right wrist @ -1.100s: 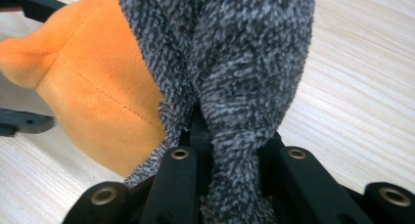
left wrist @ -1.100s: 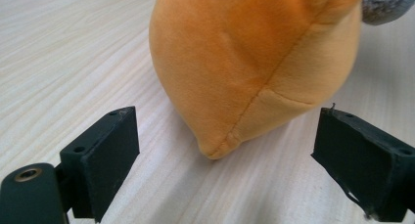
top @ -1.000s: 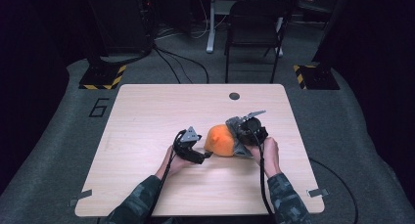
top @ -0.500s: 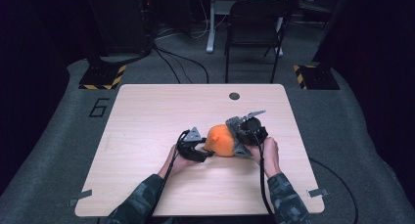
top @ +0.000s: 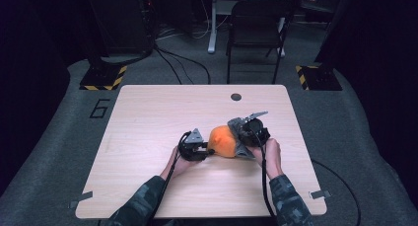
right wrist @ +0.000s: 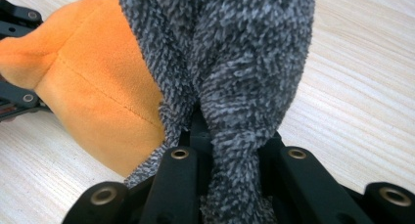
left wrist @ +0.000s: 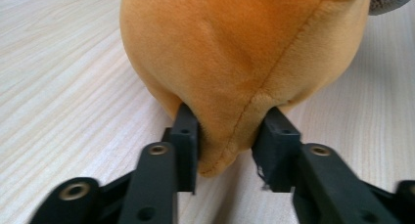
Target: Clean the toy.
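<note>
Both forearms come in from the bottom edge of the high view, camo sleeves, hands low on the table (top: 148, 117) & angled in toward each other. Left hand (top: 181, 162) holds the left gripper (top: 209, 151) pointing right at the plush toy (top: 224, 141); right hand (top: 268, 154) holds the right gripper (top: 241, 139) pointing left, cable trailing back over the wrist.

Left gripper's jaws have just been closing, and in the left gripper view they pinch a pointed orange bulge of the toy (left wrist: 230, 136), pads pressing into the fabric both sides. Right gripper is clenched tight on a twisted strip of grey fuzzy cloth (right wrist: 230, 111) that belongs to the toy, bunched btwn its jaws.

Toy lies near the table's middle, a bit toward the right, resting on the wood, held from both ends.

Hard to make out: what the toy is meant to be – seen from above it's just an orange lump w/ grey bits under the right gripper. Close views crop its top. Sleeves cut off at frame bottom.

Orange part: smooth short plush, rounded, w/ a stitched seam (left wrist: 264, 87) running down to the pinched tip. Grey part: shaggy, speckled pile. Table: pale wood-grain laminate w/ a small dark round hole (top: 236, 96) near the far edge
</note>
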A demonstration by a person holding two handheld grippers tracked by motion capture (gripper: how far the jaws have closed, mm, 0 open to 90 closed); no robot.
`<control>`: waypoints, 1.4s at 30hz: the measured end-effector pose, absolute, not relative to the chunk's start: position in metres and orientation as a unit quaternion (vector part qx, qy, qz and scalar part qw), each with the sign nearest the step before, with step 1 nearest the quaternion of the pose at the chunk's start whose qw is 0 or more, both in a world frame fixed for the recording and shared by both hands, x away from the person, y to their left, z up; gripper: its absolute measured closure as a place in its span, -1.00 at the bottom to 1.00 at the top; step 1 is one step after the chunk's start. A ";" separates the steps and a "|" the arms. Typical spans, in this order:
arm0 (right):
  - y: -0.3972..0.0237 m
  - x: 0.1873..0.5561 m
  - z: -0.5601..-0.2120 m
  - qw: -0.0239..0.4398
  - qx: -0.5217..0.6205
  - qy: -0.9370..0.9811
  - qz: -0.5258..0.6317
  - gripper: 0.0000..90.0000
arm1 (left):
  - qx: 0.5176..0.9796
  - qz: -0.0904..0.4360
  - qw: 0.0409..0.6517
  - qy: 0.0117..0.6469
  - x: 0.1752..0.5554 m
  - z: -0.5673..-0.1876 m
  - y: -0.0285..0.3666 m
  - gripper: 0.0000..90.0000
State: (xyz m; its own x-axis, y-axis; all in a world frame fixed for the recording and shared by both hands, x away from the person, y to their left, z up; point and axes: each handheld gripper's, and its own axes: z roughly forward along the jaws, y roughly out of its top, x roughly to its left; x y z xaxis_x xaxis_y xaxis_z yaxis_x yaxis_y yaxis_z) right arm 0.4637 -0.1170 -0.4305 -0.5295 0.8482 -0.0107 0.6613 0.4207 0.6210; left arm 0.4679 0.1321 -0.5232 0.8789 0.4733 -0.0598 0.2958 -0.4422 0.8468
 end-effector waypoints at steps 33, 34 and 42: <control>-0.200 0.460 -0.455 0.165 0.547 0.778 0.263 0.67 | 0.836 0.089 0.500 0.208 0.463 -0.508 0.134 0.76; -0.200 0.460 -0.455 0.164 0.548 0.777 0.262 0.67 | 0.835 0.094 0.499 0.210 0.462 -0.505 0.133 0.76; -0.200 0.461 -0.457 0.162 0.544 0.782 0.258 0.67 | 0.854 0.107 0.468 0.199 0.456 -0.467 0.140 0.77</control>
